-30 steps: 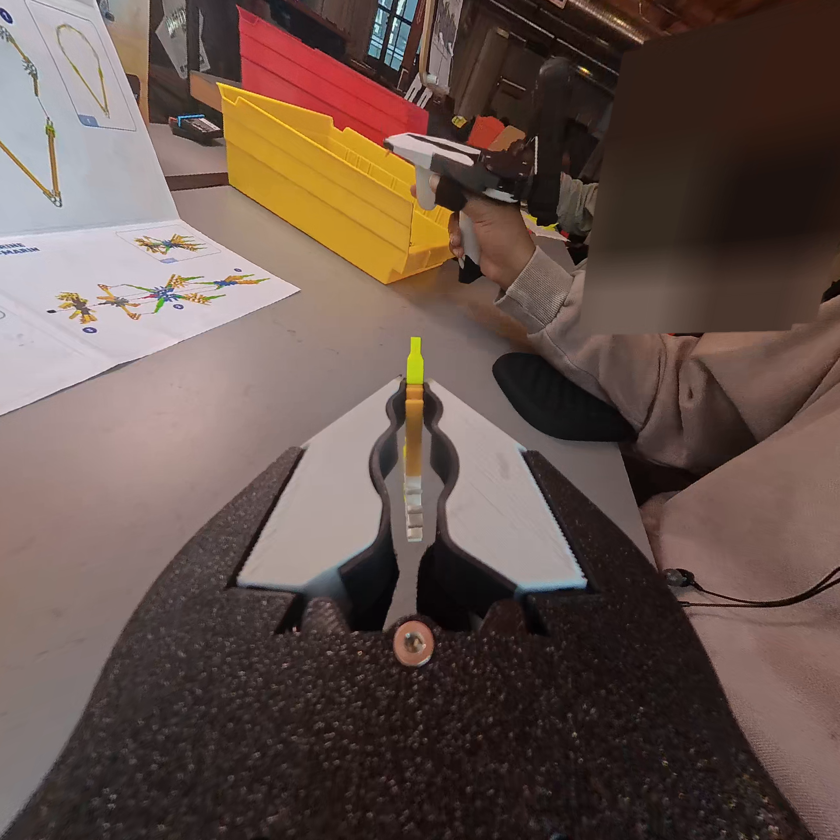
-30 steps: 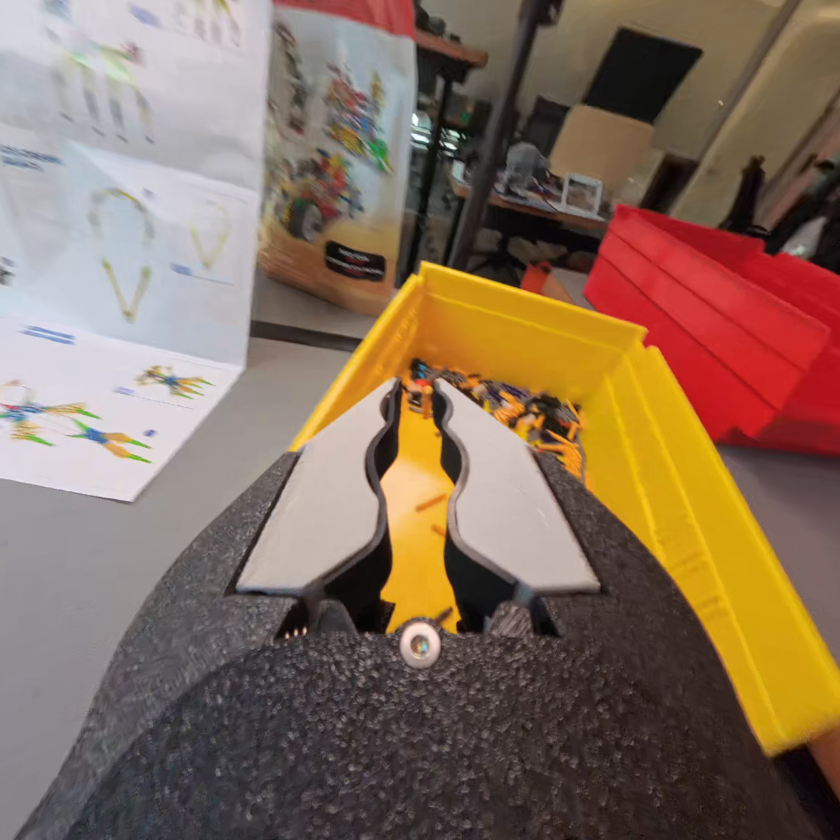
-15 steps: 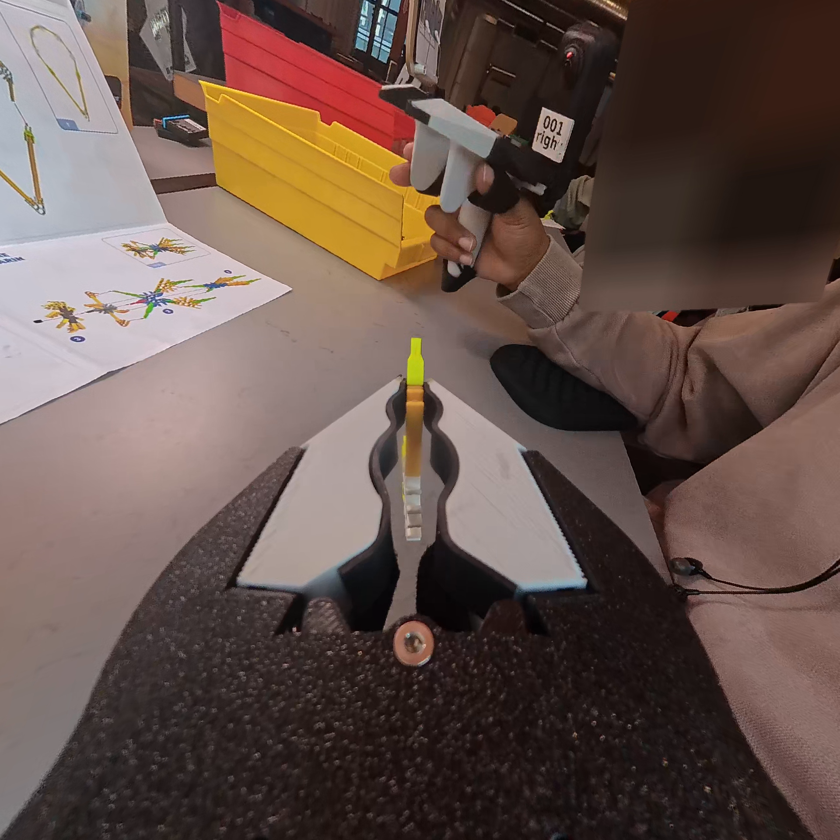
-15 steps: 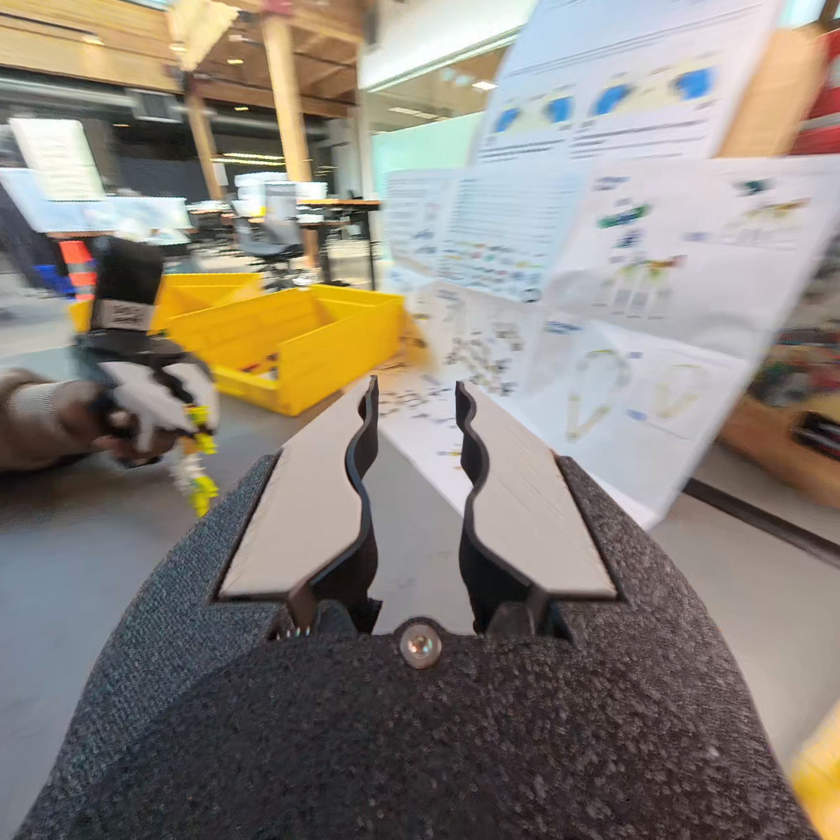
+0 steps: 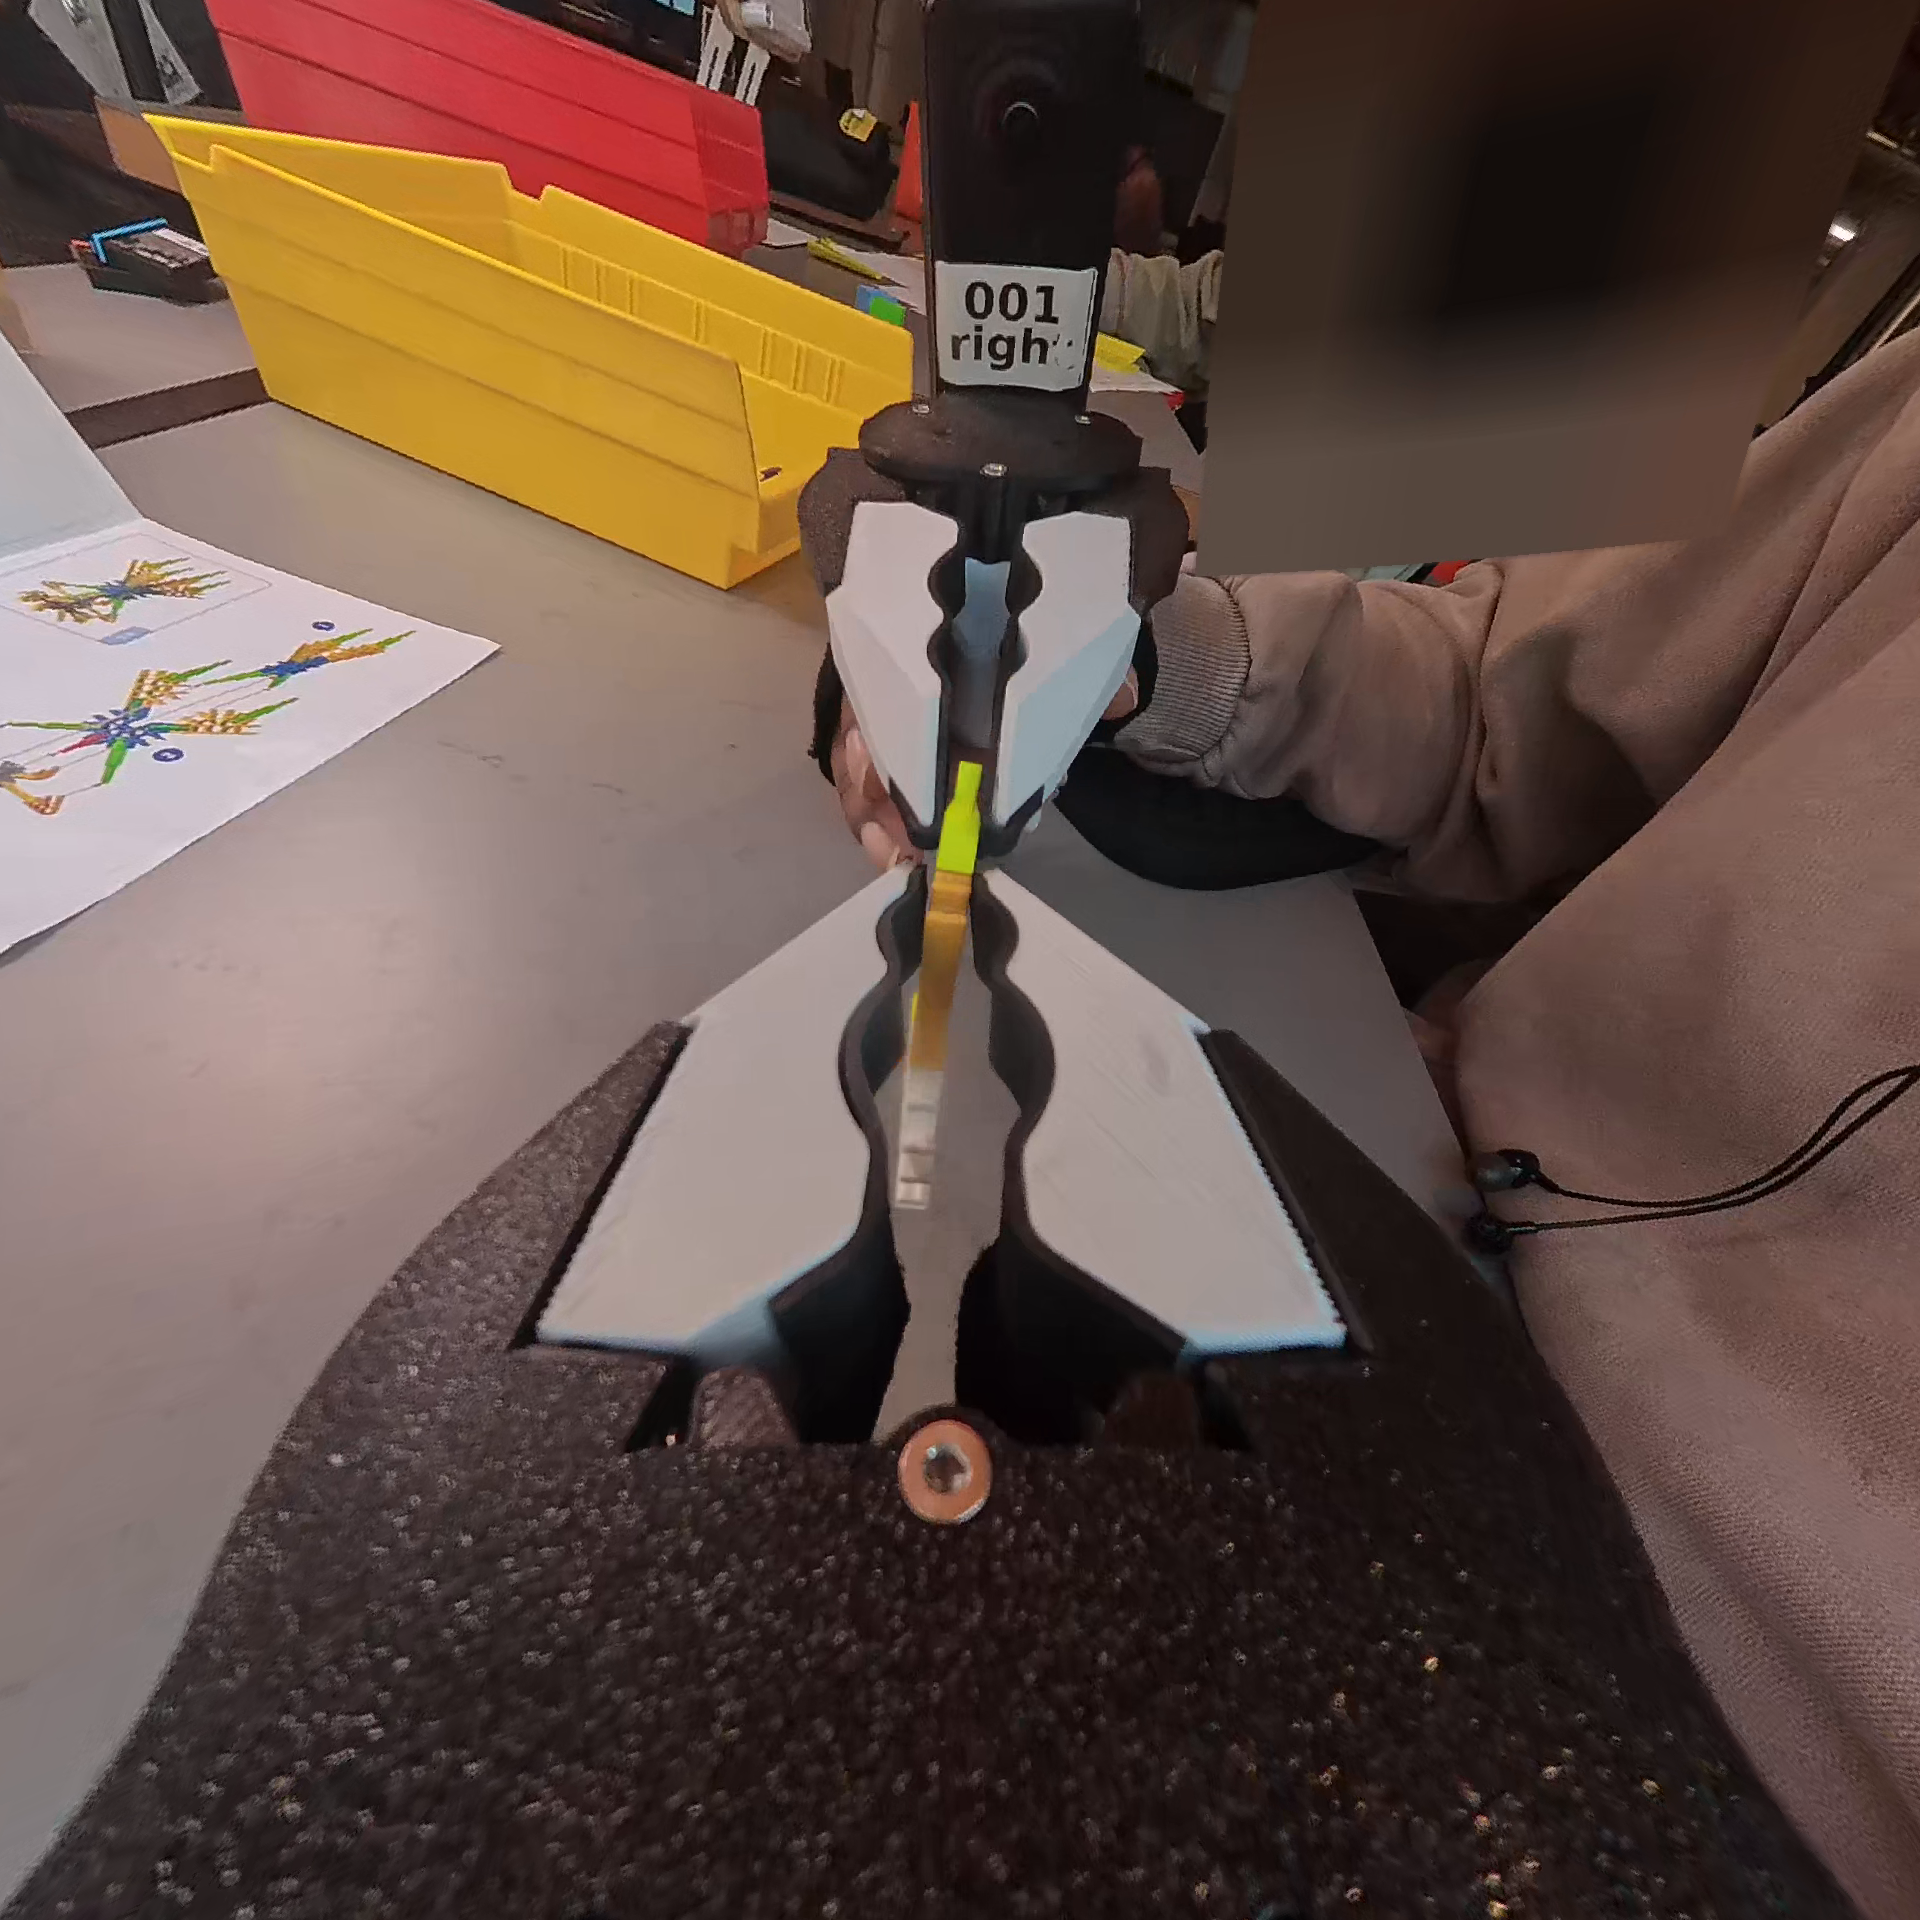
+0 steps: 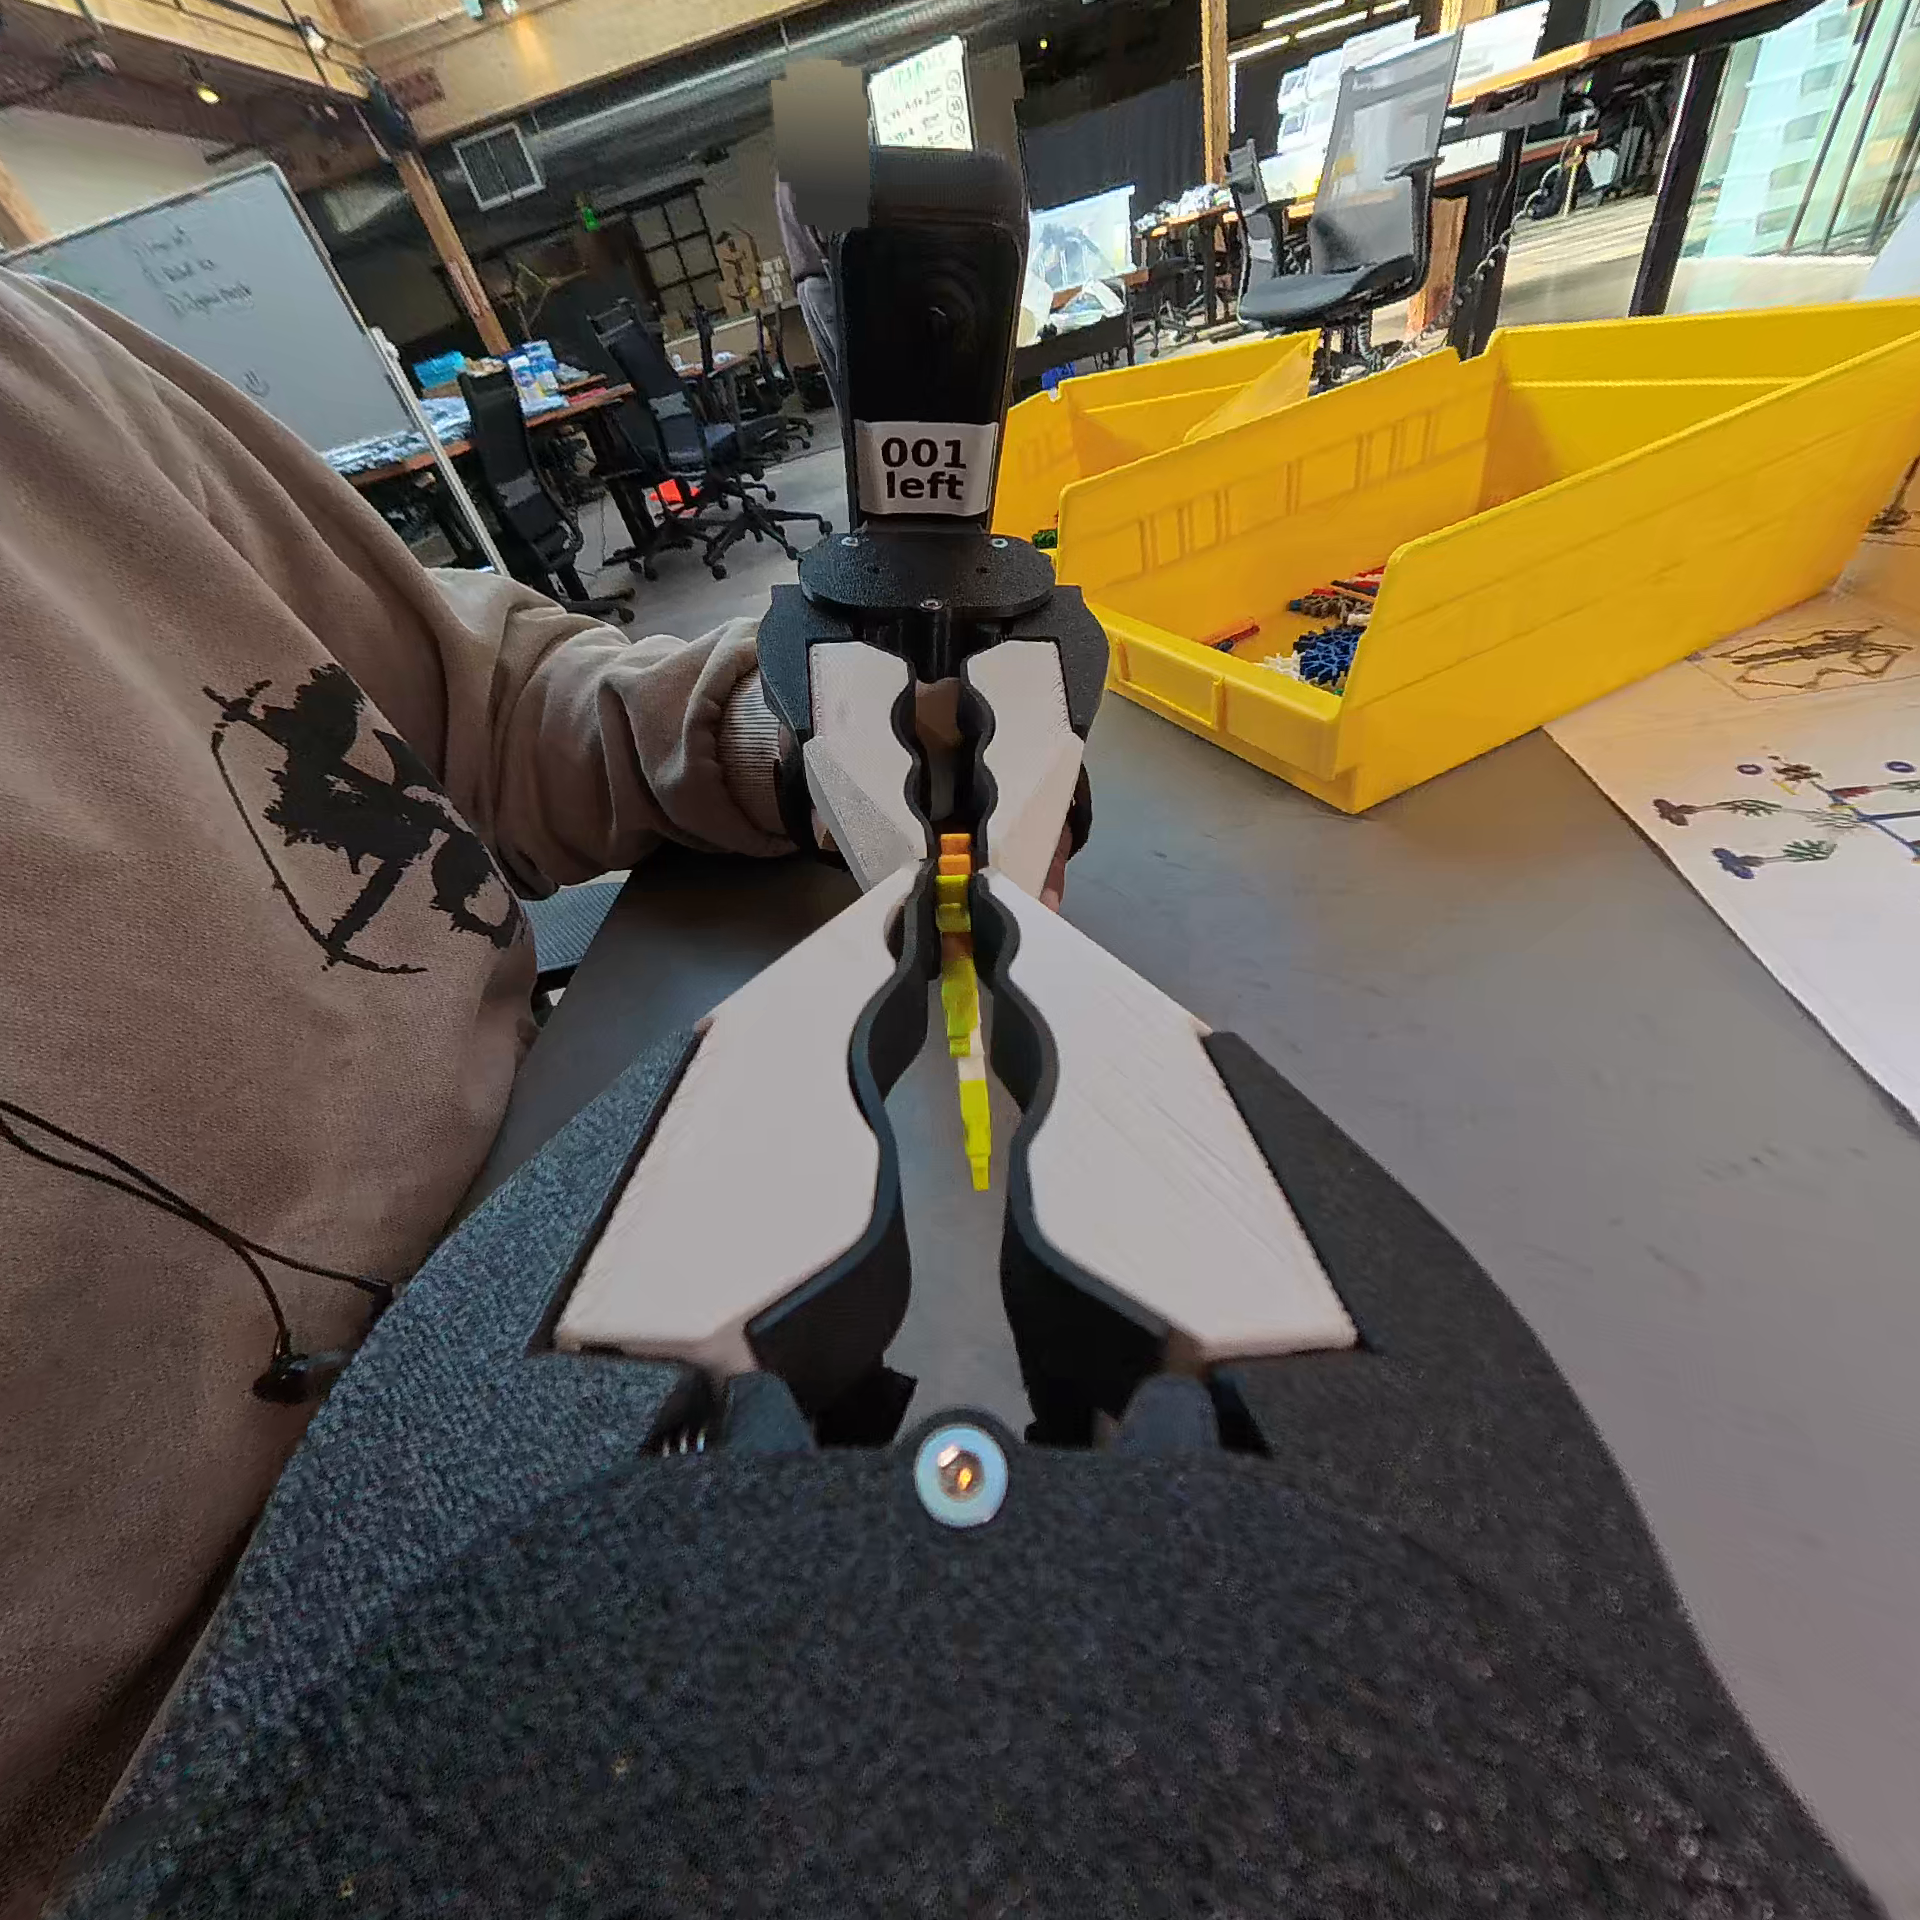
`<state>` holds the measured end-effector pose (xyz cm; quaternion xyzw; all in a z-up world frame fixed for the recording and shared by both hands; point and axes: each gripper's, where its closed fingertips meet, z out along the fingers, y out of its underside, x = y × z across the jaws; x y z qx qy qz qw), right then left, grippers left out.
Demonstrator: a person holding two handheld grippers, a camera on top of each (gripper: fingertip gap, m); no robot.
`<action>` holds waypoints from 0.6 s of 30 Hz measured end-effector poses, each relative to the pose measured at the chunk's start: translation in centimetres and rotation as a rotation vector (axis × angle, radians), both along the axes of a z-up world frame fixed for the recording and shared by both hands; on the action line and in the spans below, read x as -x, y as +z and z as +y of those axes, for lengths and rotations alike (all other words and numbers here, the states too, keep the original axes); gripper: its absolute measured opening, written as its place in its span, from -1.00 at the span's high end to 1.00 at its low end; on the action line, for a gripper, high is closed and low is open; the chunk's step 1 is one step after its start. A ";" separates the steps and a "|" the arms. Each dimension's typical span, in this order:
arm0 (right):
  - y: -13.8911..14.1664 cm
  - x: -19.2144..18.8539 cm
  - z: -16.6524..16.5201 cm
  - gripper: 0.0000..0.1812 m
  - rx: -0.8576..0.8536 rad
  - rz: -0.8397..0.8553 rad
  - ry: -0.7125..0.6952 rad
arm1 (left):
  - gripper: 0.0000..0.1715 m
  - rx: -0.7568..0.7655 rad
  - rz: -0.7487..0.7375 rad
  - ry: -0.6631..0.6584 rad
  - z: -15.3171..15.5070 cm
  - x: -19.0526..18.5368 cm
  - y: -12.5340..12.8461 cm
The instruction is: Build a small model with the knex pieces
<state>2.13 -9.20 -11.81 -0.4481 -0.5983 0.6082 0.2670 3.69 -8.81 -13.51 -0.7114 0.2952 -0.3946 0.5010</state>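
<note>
My left gripper (image 5: pixel 943 881) is shut on a thin toy rod piece (image 5: pixel 940 961). The piece has an orange middle, a white inner end and a lime-green tip (image 5: pixel 958 831) that sticks out past my fingertips. My right gripper (image 5: pixel 961 826) faces the left one tip to tip, and its jaws are closed around the lime-green tip. In the right wrist view my right gripper (image 6: pixel 951 883) has the lime and yellow end of the piece (image 6: pixel 961 1003) between its fingers. The left gripper (image 6: pixel 954 844) holds the orange end just beyond. Both are held above the grey table (image 5: pixel 364 987).
A yellow bin (image 5: pixel 499 343) and a red bin (image 5: pixel 468 114) stand at the back left. A printed instruction sheet (image 5: pixel 156 707) lies on the left. More yellow bins (image 6: pixel 1507 561) hold small toy parts. The person's tan sleeve (image 5: pixel 1455 707) and a black pad (image 5: pixel 1195 831) are on the right. Less than 4 cm separates the two grippers' tips.
My right gripper swung away from the yellow bin, turned to face the left gripper, came in close and closed on the lime-green tip. The left gripper kept its hold on the piece.
</note>
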 end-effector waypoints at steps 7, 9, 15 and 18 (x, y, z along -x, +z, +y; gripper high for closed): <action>1.7 -0.5 0.0 0.95 0.159 0.047 0.035 | 0.94 -0.024 -0.086 -0.024 -0.6 0.4 2.0; 2.5 -0.7 -0.6 0.94 0.236 0.065 0.080 | 0.94 -0.042 -0.119 -0.058 -1.2 0.1 2.7; 4.3 -1.2 -2.1 0.93 0.637 0.101 0.264 | 0.94 -0.082 -0.216 -0.152 -2.8 -0.1 4.7; 5.0 -1.6 -3.0 0.91 0.759 0.121 0.370 | 0.93 -0.107 -0.245 -0.205 -3.8 -0.4 5.4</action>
